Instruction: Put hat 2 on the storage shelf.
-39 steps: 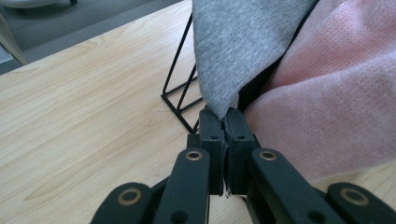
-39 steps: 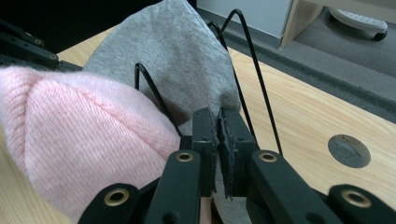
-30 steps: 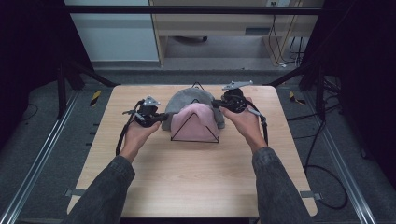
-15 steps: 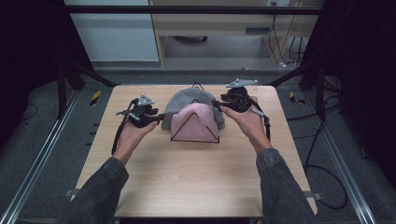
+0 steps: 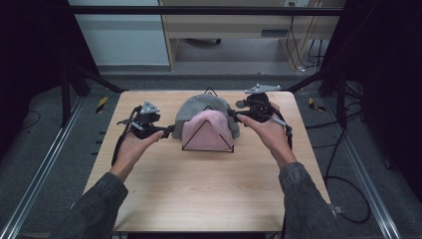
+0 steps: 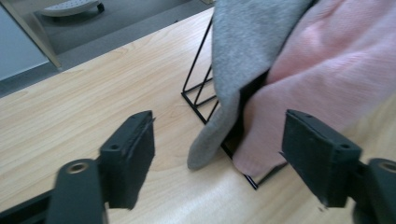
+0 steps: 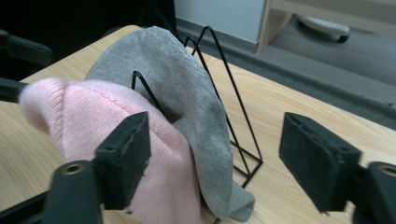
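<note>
Both grippers, left [image 5: 169, 131] and right [image 5: 232, 114], have drawn back, jaws wide and empty; pink knitted cloth [image 5: 209, 130] and grey cloth [image 5: 196, 108] already hang on the black wire rack [image 5: 207, 148], little left.

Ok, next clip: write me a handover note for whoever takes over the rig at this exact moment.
Left claw: open, holding nothing, low at the left end of the rack, aimed at the hanging cloth edges.
Right claw: open, holding nothing, at the rack's right end.
Things: black wire rack stands mid-table. Pink knit cloth is draped over its front triangle, grey cloth over the triangles behind, its lower corner drooping to the wooden table.
Done: both cloths hang on the rack.
Left: neither cloth is gripped yet; probably the next move is closing on an edge from either side.
</note>
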A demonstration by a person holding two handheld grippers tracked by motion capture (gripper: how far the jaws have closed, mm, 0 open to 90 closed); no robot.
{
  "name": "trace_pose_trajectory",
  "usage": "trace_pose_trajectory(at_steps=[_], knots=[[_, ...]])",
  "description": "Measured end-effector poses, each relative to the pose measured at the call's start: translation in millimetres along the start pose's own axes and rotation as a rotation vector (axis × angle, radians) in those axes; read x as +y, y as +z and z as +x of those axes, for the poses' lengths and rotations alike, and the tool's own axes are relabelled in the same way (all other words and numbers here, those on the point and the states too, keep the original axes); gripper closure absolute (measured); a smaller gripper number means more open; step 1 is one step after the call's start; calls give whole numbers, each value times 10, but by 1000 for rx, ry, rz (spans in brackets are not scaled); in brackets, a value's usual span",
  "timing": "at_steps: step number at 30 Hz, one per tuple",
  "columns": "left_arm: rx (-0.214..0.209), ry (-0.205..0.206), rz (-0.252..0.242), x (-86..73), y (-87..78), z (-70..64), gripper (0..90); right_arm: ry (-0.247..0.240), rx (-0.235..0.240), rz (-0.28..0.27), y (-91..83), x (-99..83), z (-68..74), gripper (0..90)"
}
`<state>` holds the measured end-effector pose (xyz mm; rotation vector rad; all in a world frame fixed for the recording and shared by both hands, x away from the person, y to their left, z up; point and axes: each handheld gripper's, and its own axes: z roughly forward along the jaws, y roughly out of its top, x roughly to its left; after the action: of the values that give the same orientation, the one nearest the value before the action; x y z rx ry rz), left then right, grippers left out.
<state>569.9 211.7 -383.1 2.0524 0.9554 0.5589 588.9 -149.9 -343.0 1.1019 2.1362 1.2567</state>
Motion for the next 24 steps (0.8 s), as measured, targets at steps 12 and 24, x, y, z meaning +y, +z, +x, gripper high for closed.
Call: trace_pose_trajectory(at_steps=[12, 24], knots=[[-67, 54, 48, -341, -399, -133, 89, 2, -40, -13, -496, -298, 38, 112], [-104, 51, 82, -641, -488, -152, 60, -38, -40, 72, -600, -825, 151, 92]])
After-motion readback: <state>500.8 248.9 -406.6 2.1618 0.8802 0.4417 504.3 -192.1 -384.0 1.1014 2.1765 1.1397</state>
